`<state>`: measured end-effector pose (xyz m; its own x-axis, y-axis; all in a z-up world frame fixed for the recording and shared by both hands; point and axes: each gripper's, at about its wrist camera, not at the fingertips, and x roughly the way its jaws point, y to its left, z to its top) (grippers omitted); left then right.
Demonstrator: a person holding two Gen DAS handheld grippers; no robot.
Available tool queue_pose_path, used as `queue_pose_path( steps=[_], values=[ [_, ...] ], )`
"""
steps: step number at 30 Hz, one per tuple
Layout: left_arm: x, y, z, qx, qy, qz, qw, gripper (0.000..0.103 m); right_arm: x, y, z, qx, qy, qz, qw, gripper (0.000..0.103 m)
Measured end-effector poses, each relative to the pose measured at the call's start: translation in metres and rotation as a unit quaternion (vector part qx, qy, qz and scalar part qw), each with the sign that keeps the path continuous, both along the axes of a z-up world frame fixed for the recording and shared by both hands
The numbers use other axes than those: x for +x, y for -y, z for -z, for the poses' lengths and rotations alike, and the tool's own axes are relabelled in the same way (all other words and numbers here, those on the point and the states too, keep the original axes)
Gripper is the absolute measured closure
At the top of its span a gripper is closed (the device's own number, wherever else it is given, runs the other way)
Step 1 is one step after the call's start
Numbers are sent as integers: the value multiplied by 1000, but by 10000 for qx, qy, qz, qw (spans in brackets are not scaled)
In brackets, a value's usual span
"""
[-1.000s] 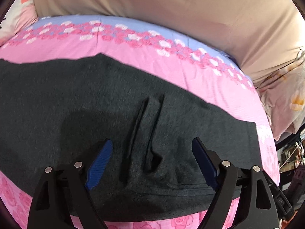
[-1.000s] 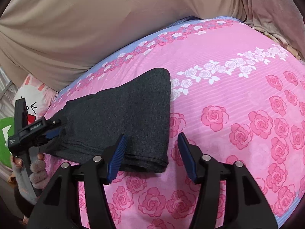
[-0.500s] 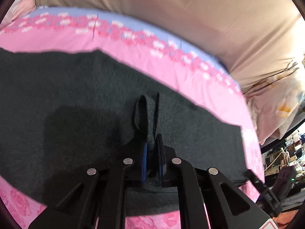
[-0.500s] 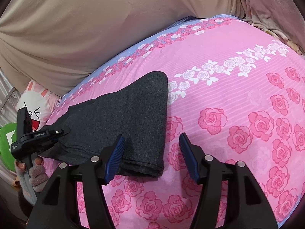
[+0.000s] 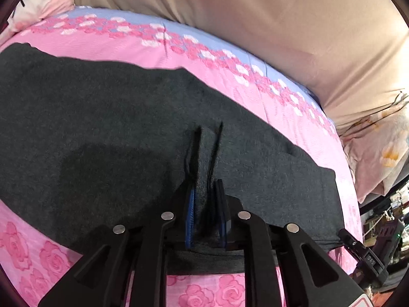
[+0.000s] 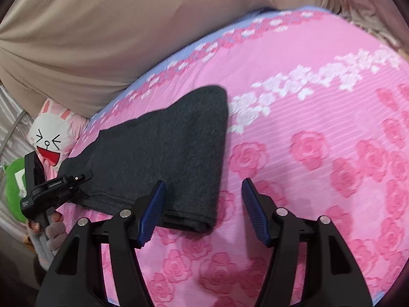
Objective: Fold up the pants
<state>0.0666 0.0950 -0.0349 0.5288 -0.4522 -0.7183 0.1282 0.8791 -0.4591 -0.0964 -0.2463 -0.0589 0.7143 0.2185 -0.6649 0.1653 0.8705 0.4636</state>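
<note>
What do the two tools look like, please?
Each tool, left tool and right tool, has glossy black plastic arms with round silver rivets and ribbed blue pads. The hand under the left tool wears a fuzzy grey glove.

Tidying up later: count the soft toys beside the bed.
2: a white rabbit at the bed's left edge, a green one just below it. Others may be hidden.

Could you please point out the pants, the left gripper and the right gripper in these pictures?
pants (image 6: pixel 163 148): right wrist view, flat middle of the dark fabric.
left gripper (image 5: pixel 207 220): left wrist view, between the fingertips.
right gripper (image 6: pixel 204 204): right wrist view, gap between the fingertips.
</note>
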Motion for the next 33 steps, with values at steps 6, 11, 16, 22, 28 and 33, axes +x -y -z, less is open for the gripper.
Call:
queue_pose_path(
  steps=[6, 11, 16, 22, 28, 33],
  values=[
    [-16, -49, -25, -251, 530, -483, 9971, 63, 13, -17, 4, 316, -2, -257, 9992, 39],
    [-18, -65, -20, -223, 428, -663, 9966, 63, 21, -20, 0, 312, 140, -297, 9990, 89],
    [-28, -44, -35, -55, 560, -407, 9976, 63, 7, -2, -43, -590, 589, 13, 9965, 92],
    [-34, -20, -34, 121, 580, -94, 9982, 60, -12, 35, -35, -1342, 291, 535, 9891, 92],
    [-30, -19, -16, 230, 287, -209, 9991, 60, -13, 46, -15, -1253, -38, 689, 9897, 79],
    [-38, -72, -28, 352, 489, -830, 9947, 46, -39, 17, -64, -1601, 727, 641, 9823, 61]
  ],
)
